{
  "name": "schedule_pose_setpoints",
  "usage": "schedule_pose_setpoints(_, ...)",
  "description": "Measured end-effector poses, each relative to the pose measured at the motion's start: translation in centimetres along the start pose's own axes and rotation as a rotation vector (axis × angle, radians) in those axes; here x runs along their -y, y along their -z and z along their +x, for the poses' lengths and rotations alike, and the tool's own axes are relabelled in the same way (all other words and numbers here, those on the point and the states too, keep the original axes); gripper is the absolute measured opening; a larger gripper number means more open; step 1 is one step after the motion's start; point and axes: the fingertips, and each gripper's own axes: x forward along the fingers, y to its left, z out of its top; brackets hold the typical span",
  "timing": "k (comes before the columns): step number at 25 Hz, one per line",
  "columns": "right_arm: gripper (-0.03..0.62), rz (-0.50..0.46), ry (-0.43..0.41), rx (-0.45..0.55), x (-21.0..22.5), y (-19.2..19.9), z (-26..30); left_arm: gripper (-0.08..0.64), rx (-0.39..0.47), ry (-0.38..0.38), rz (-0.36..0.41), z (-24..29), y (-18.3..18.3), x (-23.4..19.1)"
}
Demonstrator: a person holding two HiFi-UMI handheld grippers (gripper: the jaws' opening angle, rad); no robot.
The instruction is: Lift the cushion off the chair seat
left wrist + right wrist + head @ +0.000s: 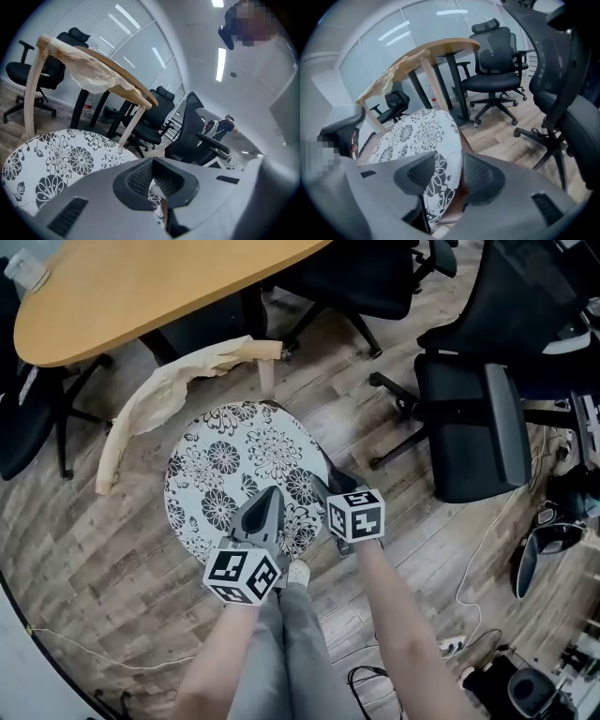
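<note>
At the far left a rounded wooden desk reaches over the plank floor. Just in front of it stands the chair, its curved backrest wrapped in crumpled pale paper. The round cushion, white with black flowers, lies flat on the chair seat and covers it; a sliver of brown seat edge shows under its rim in the right gripper view.

The left tool hovers over the cushion's near edge, pointing across the pattern. Its jaws are closed together, and I see nothing caught between them.

Just to its right, the right tool sits at the cushion's near right rim, tilted down. Its jaws stand wide apart and straddle the rim, so cushion edge and seat edge both lie between the pads. The pads do not press on the fabric.

Further right a black office chair stands well apart from the seat. A white cable trails across the floor nearby.
</note>
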Motion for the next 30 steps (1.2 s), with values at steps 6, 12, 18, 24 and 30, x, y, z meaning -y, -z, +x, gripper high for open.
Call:
schedule_pose_setpoints(6, 0.204, -0.036, -0.018, -0.089, 1.2, 1.6, 2.8, 0.003, -0.020, 0.013, 0.011, 1.4, 0.8, -0.7)
schedule_pose_setpoints(12, 0.139, 0.018, -0.050, -0.094, 1.4, 1.9, 3.7, 0.003, -0.031, 0.014, 0.013, 1.2, 0.9, -1.5)
schedule_pose_setpoints(18, 0.041, 0.039, -0.074, -0.070, 0.9, 1.2, 3.1, 0.003, -0.022, 0.010, 0.000, 0.8, 0.6, -1.9)
schedule_pose_setpoints(24, 0.038, -0.017, -0.055, -0.025, -0.1, 0.0, 1.3, 0.003, -0.006, 0.010, -0.013, -0.2, 0.1, -1.8)
schedule_pose_setpoints(30, 0.038, -0.054, -0.043, 0.040, -2.3, -1.6, -1.9, 0.003, 0.019, 0.015, -0.028, -1.6, -0.9, -0.9)
